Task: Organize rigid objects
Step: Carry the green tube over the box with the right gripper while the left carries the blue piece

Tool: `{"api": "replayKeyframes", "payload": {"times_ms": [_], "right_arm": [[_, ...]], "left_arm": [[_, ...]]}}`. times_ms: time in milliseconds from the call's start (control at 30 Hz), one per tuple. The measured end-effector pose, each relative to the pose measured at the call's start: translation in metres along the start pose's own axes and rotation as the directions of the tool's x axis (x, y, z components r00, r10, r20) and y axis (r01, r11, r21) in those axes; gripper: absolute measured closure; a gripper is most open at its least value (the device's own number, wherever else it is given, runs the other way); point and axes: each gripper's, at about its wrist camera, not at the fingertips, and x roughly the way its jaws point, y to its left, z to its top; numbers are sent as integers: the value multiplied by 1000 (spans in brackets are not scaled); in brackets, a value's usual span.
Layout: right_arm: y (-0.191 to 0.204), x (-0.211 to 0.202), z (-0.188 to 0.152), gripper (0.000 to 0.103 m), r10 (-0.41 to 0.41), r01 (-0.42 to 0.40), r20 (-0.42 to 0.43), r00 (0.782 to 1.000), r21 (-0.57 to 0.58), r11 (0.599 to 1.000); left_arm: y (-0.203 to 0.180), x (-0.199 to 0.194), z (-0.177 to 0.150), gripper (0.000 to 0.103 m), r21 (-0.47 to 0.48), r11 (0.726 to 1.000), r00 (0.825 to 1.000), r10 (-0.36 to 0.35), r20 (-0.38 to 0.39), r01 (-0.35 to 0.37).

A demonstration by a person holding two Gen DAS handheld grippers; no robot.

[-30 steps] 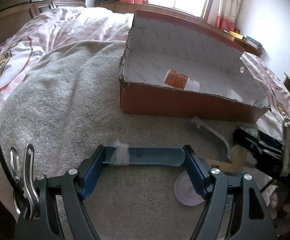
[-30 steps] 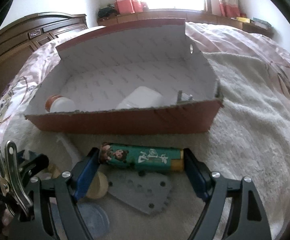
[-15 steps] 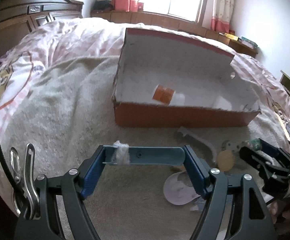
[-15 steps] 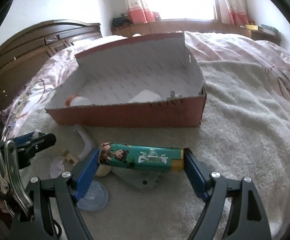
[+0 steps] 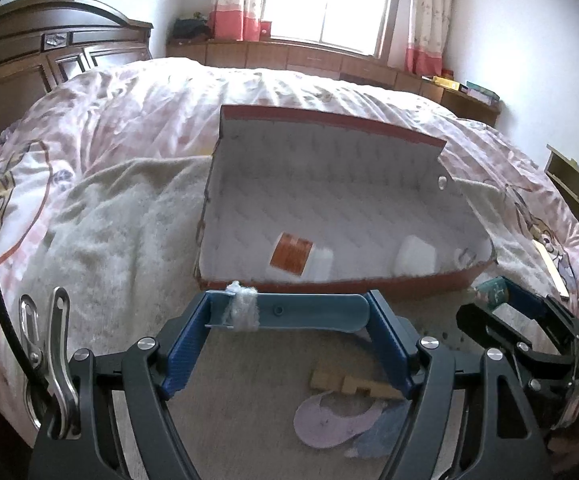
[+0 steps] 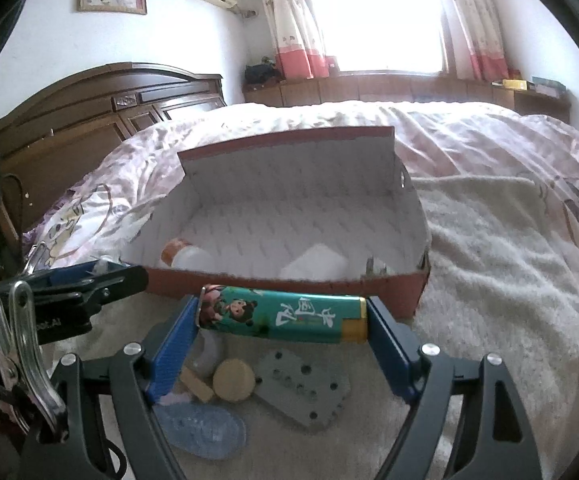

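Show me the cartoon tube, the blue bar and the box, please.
Cartoon tube point(image 6: 283, 317), right wrist view, middle of its green side.
Blue bar point(image 5: 309, 312), left wrist view, its flat middle.
Box point(image 6: 289, 284), right wrist view, red front wall.

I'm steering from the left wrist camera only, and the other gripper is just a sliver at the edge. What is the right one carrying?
Observer: The right gripper is shut on a teal tube printed with a cartoon figure, clamped end to end between the pads.
Operator: Is anything lying below it that needs picking up?
Observer: Yes, a grey plate with holes lies flat underneath the tube.
Operator: Anything beside that plate?
Observer: A round wooden disc lies close by the plate's left edge.
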Motion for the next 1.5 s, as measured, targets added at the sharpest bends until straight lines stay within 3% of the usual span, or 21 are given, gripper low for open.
{"api": "replayKeyframes", "payload": {"times_ms": [633,1100,1500], "right_arm": [[-15,30,48,18,-49,50,49,998,-18,999],[-24,62,51,18,-116,117,6,993,-44,992],[-24,72,46,18,-122,122,-3,993,-38,992]], "left_arm": [[-21,37,43,26,32,999,999,6,37,-8],[-24,71,50,26,53,998,1000,17,-4,-17],[-18,87,48,26,30,999,998,44,-53,-43]]}}
